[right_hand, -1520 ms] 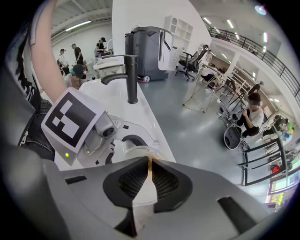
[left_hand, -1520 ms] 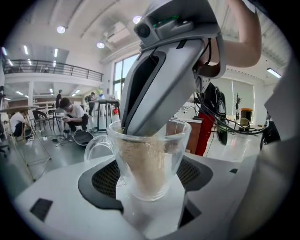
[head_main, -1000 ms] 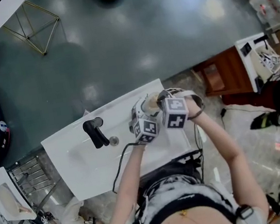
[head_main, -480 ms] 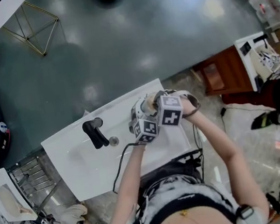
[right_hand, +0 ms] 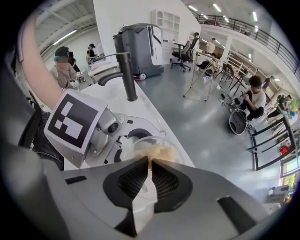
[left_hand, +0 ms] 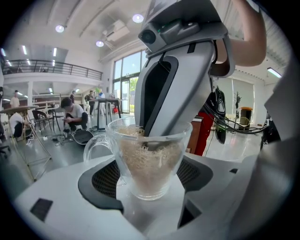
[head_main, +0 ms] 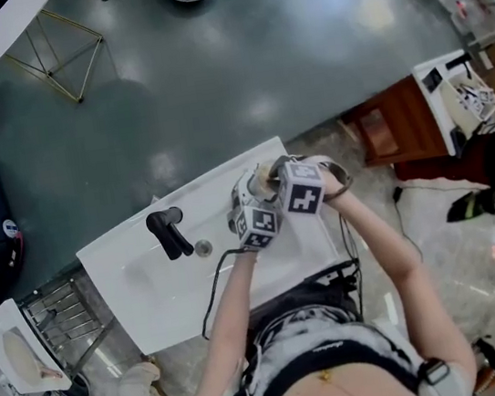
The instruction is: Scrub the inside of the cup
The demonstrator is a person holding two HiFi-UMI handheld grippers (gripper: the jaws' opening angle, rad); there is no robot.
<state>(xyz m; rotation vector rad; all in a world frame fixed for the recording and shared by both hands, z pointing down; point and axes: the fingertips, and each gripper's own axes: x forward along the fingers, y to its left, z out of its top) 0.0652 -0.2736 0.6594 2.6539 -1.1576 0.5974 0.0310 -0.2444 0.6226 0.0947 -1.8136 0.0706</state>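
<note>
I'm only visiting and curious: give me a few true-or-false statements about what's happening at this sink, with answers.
1. The left gripper clamps a clear glass cup between its fingers. True.
2. The cup is empty. False: a beige fibrous scrubber fills it.
3. The right gripper reaches into the cup and pinches the scrubber. True.
4. The faucet is chrome. False: it is black.

The cup (left_hand: pixel 148 140) is clear, colourless glass. The scrub pad (left_hand: pixel 149 164) inside it is pale beige and fibrous. The left gripper (left_hand: pixel 149 187) fingers (left_hand: pixel 61 197) are light grey with black mesh-patterned pads. The marker cubes (head_main: pixel 303 195) are white with black squares. The surface (head_main: pixel 152 299) is white and the faucet (head_main: pixel 170 233) is black. The floor (head_main: pixel 237 65), upper frame, is dark grey-green.
</note>
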